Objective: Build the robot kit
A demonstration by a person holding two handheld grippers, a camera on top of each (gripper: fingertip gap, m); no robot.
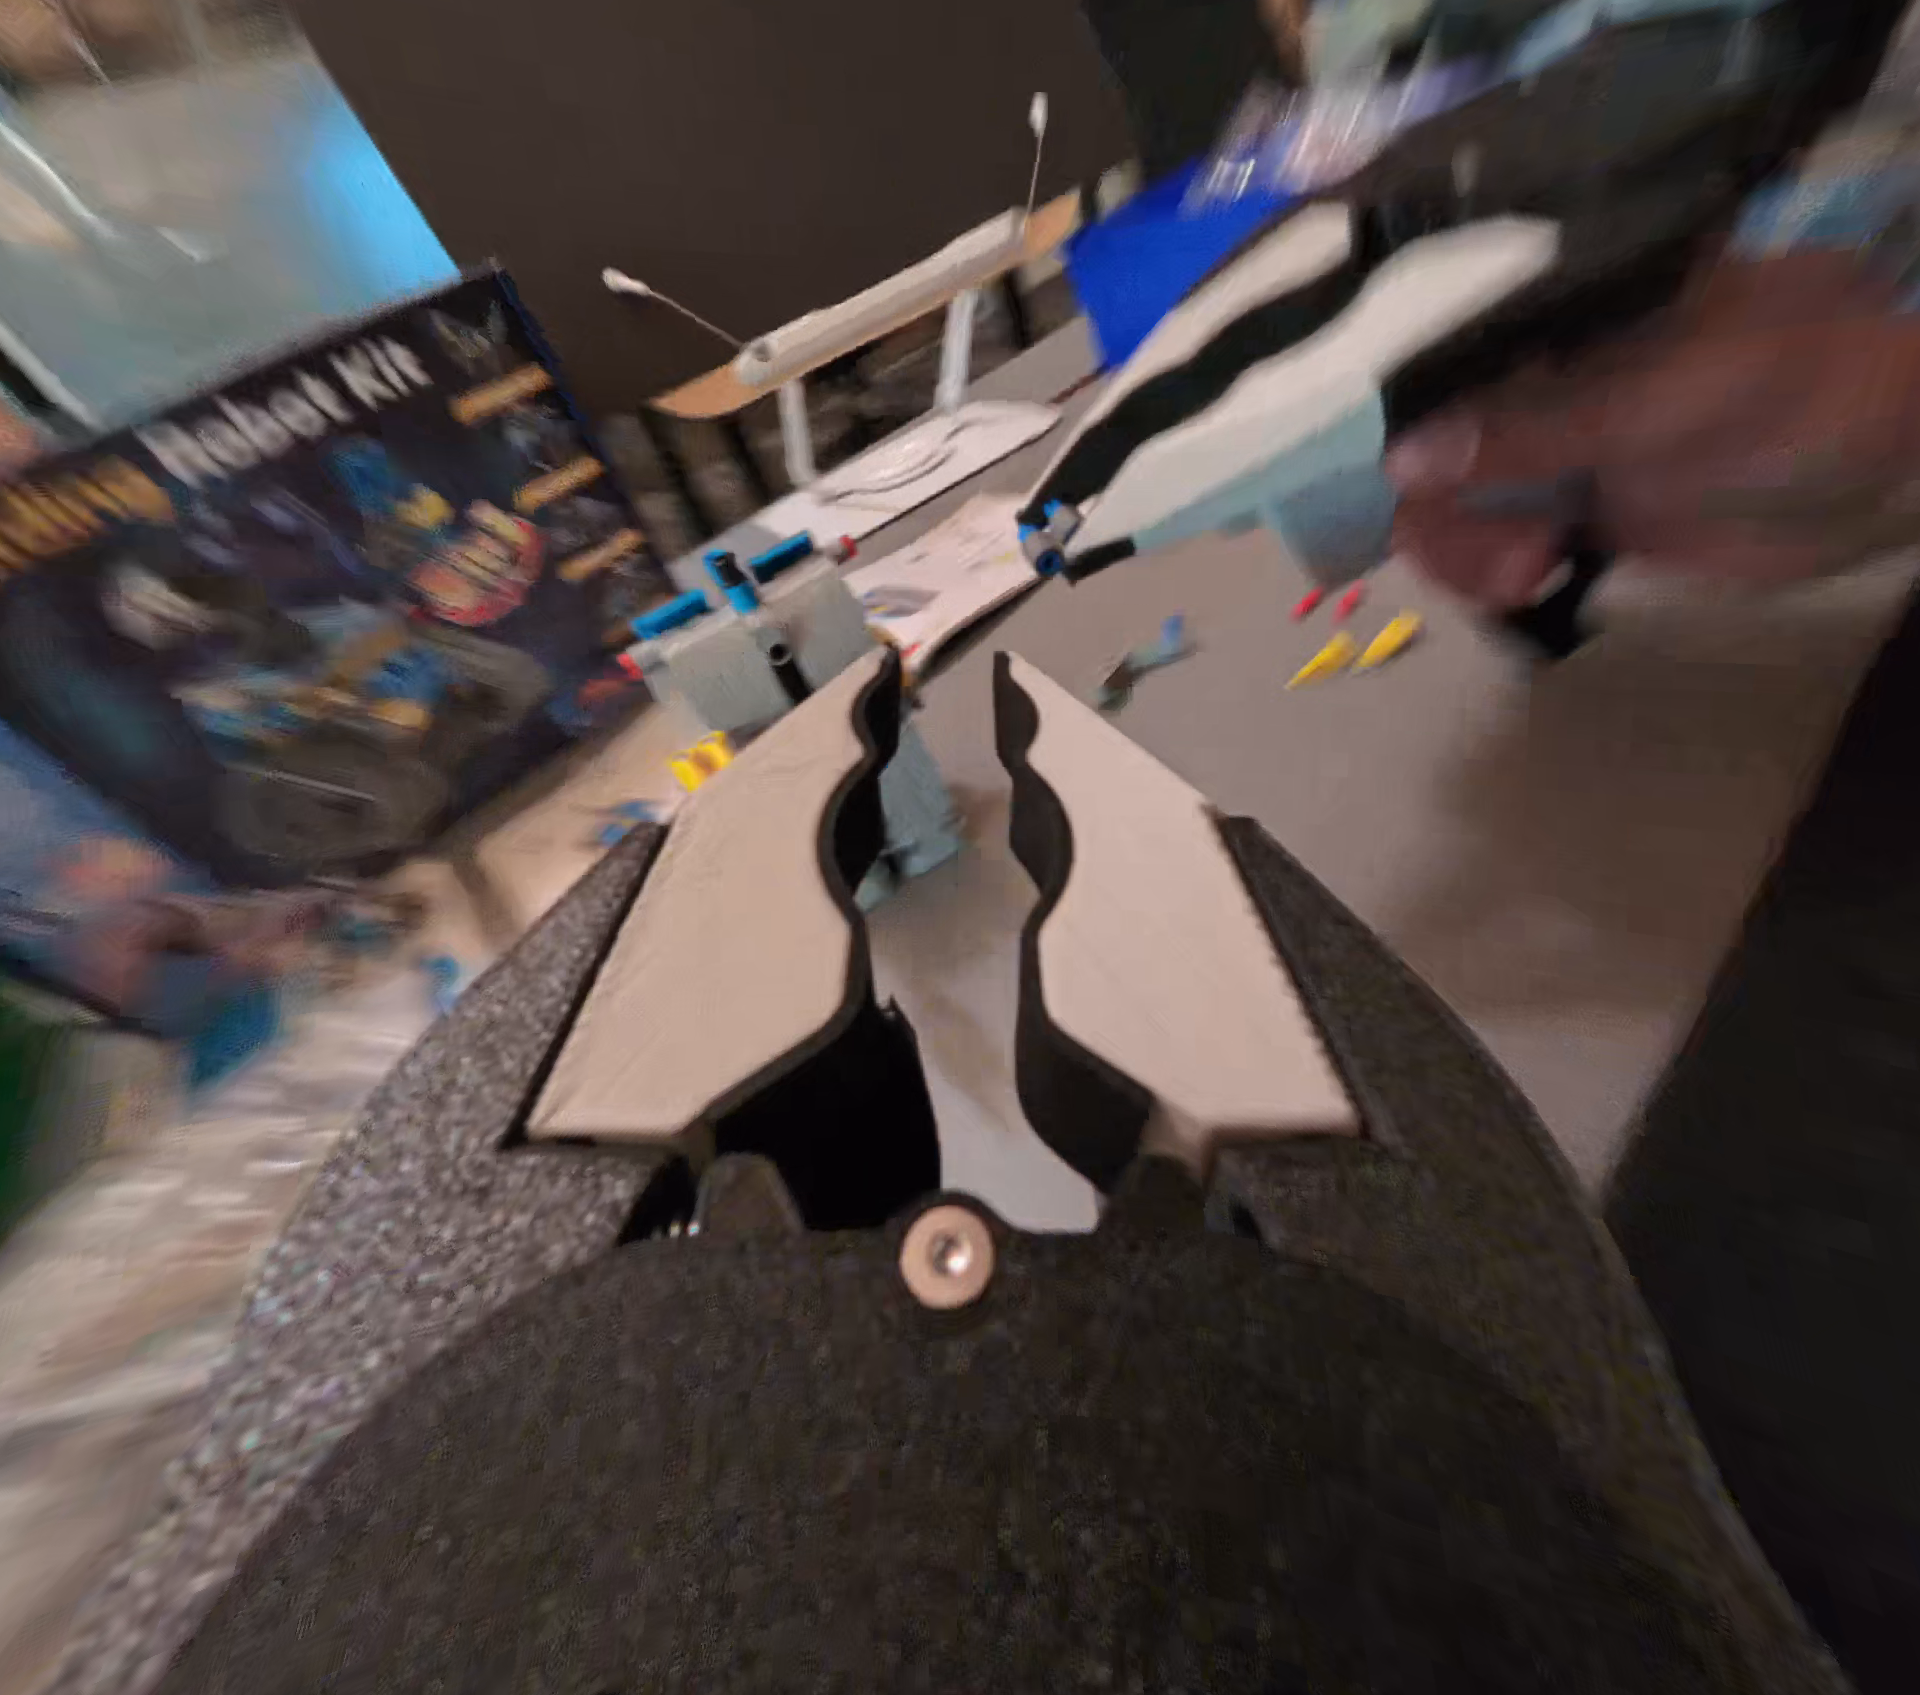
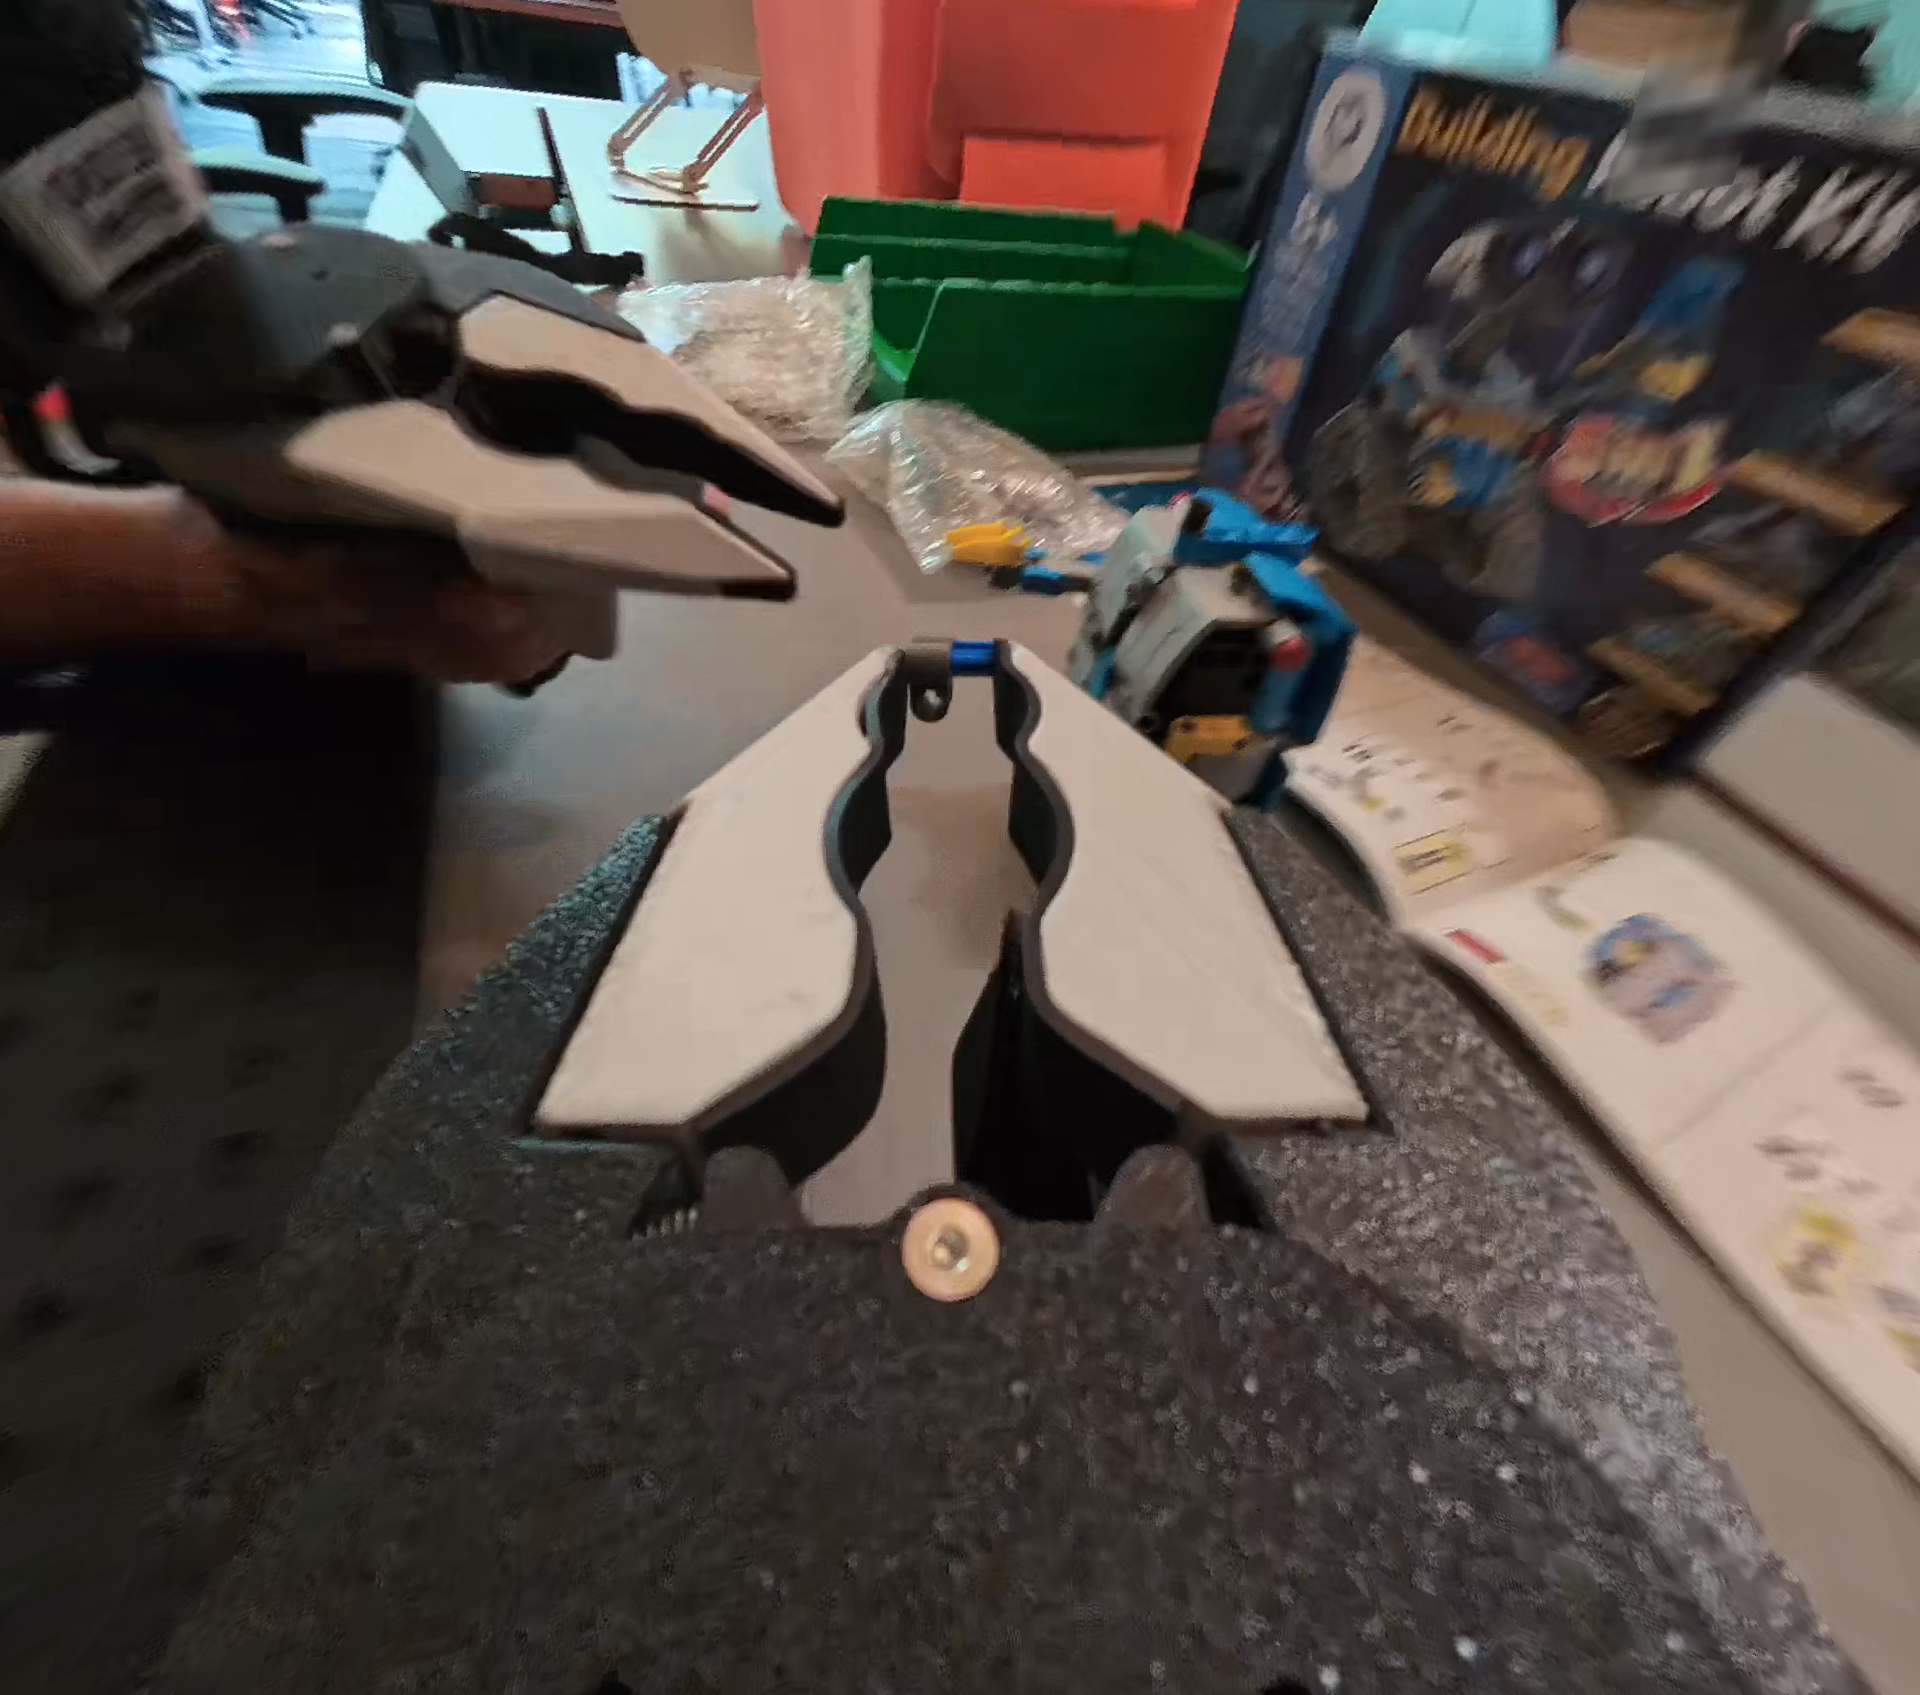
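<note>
Each tool [image 2: 945,658] fills the lower centre of its frame: speckled black foam-like body, two pale grey tapering fingers [image 1: 727,897] edged with wavy black pads, one round silver screw [image 1: 947,1255] at the base.

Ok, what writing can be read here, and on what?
I won't quote wording, only where it stands.
Dark blue box: large title lettering, front and side.
Open booklet: print too small to read.
White sticker at left: blurred.
</note>
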